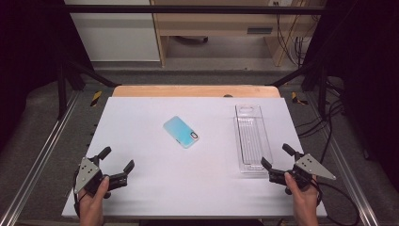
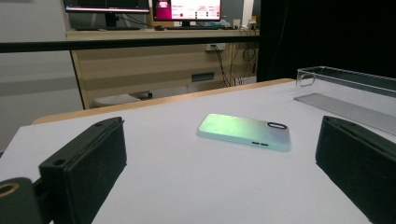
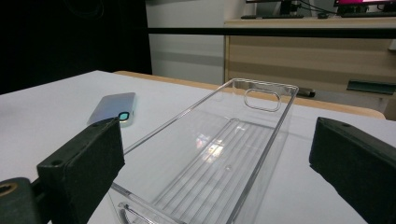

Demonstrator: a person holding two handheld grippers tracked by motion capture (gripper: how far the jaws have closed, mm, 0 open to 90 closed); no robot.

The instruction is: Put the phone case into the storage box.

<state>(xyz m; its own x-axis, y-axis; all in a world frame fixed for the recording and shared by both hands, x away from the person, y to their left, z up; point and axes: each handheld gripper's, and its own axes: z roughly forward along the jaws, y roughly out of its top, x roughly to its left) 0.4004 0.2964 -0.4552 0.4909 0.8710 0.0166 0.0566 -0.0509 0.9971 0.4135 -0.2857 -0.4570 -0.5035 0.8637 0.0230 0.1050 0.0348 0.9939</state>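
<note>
The left gripper (image 1: 117,163) & right gripper (image 1: 275,157) are resting near the front corners of the surface (image 1: 141,188), fingers released, holding nothing. The phone (image 1: 181,132) is lying flat near the middle, prob. easy to reach. The clear tray (image 1: 250,136) is sitting by the right edge. Lots of open room betw. them.

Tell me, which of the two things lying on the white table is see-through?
The long clear plastic tray on the right, in front of the right tool. The phone case near the middle is opaque pale blue-green and much smaller.
</note>
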